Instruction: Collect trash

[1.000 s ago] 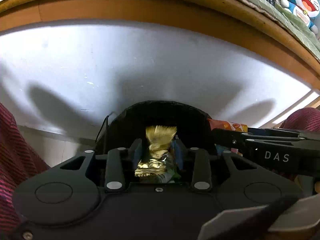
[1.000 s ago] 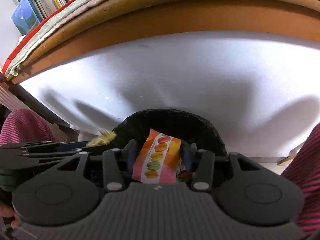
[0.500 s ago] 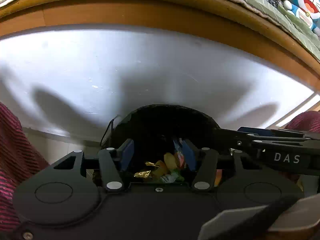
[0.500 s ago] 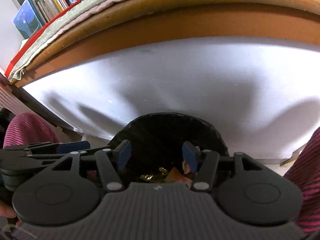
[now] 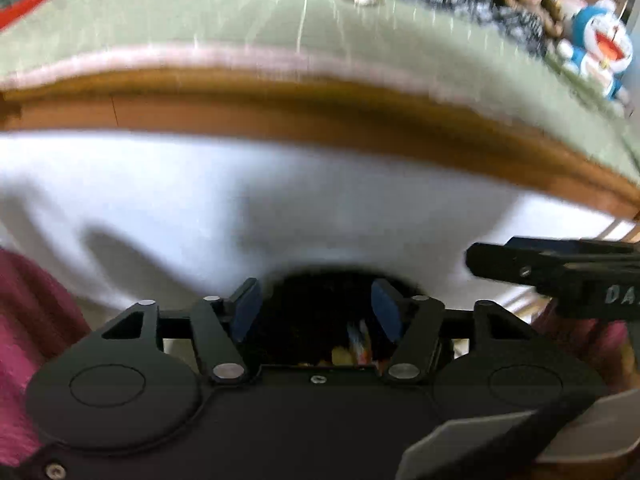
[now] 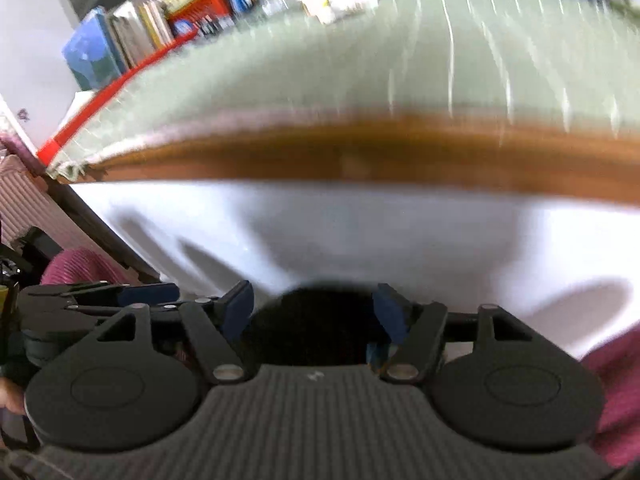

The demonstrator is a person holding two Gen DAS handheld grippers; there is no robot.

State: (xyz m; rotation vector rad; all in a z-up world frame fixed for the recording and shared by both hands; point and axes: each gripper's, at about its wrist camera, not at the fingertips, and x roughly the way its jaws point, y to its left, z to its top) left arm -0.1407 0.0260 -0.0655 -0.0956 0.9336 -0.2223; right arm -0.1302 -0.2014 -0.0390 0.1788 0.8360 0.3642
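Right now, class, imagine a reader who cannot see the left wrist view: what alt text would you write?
The left claw hangs open and empty above a black bin with colourful wrappers inside. Beyond lie a white panel, a wooden edge and a green cover, all blurred. The right claw enters from the right.
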